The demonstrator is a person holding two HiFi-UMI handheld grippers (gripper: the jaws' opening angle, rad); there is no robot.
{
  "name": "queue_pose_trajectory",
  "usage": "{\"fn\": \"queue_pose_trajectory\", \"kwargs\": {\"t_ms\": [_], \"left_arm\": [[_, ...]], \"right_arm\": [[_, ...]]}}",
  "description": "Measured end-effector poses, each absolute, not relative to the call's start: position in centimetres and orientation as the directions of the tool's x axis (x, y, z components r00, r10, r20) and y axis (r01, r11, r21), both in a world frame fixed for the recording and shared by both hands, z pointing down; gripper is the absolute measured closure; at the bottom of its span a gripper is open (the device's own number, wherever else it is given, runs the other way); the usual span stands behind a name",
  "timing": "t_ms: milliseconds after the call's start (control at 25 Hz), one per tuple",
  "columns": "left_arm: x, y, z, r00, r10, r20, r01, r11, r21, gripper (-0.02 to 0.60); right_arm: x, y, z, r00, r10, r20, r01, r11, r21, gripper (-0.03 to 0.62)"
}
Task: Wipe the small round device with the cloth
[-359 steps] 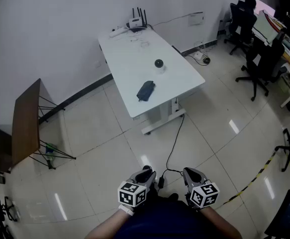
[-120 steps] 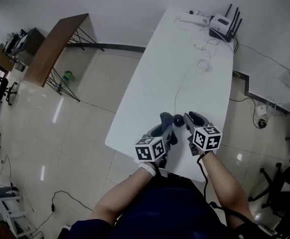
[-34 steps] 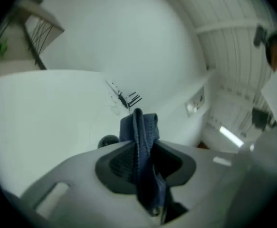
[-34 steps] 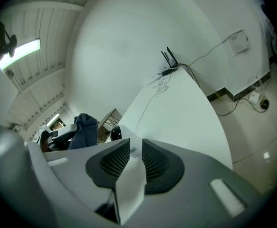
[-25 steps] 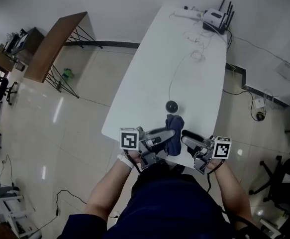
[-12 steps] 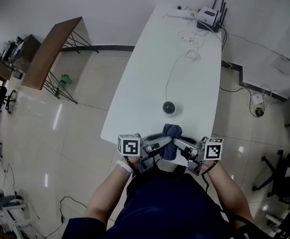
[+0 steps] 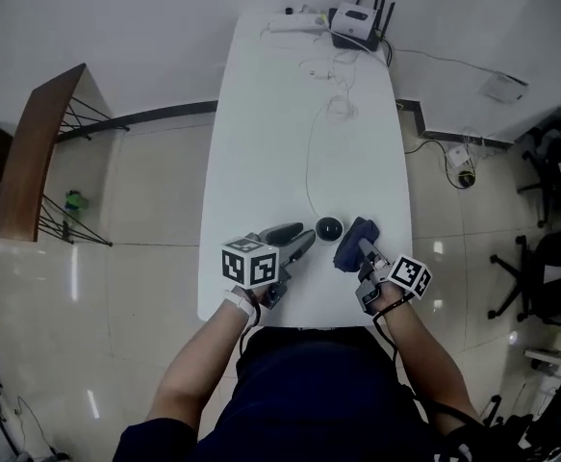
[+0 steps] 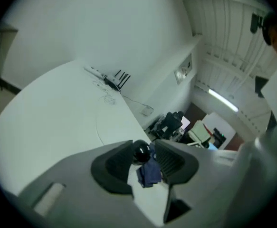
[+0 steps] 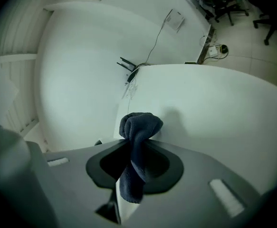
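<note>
Near the front edge of the table (image 7: 261,123), head view, we see the round device (image 7: 329,228) between our left gripper (image 7: 303,240) and the blue cloth (image 7: 355,237) in our right gripper (image 7: 365,249), left gripper view, jaws spread, just opening, holding nothing, right gripper view, jaws just closed, pinching the cloth.

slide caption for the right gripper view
Right gripper, jaws just closed on a dark blue cloth, white table beyond.
</note>
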State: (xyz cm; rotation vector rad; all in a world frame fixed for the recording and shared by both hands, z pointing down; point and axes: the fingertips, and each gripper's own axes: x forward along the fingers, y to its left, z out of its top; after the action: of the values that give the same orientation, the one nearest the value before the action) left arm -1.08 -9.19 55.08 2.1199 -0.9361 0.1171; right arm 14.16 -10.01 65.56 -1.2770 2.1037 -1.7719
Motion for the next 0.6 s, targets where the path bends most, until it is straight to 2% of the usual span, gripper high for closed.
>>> {"fn": "queue_pose_trajectory", "kwargs": {"t_ms": [120, 240, 440, 600], "left_arm": [[0.0, -10.7, 55.9, 0.748, -0.512, 0.422, -0.658, -0.494, 0.568, 0.436], [1.3, -10.8, 56.5, 0.776, -0.461, 0.429, -0.629, -0.519, 0.579, 0.439], [1.7, -10.5, 57.0, 0.758, -0.475, 0.446, -0.65, -0.5, 0.572, 0.445], [1.6, -10.4, 57.0, 0.749, -0.482, 0.455, -0.661, -0.496, 0.563, 0.456]], "right_arm": [[12.6, -9.6, 66.3, -0.599, -0.662, 0.451, -0.549, -0.071, -0.833, 0.517], [11.6, -9.2, 67.1, -0.567, -0.678, 0.468, -0.547, -0.116, -0.829, 0.519], [12.2, -8.8, 67.9, -0.544, -0.704, 0.457, -0.506, -0.159, -0.848, 0.517], [12.7, -9.0, 66.4, -0.537, -0.727, 0.428, -0.503, -0.132, -0.854, 0.517]]}}
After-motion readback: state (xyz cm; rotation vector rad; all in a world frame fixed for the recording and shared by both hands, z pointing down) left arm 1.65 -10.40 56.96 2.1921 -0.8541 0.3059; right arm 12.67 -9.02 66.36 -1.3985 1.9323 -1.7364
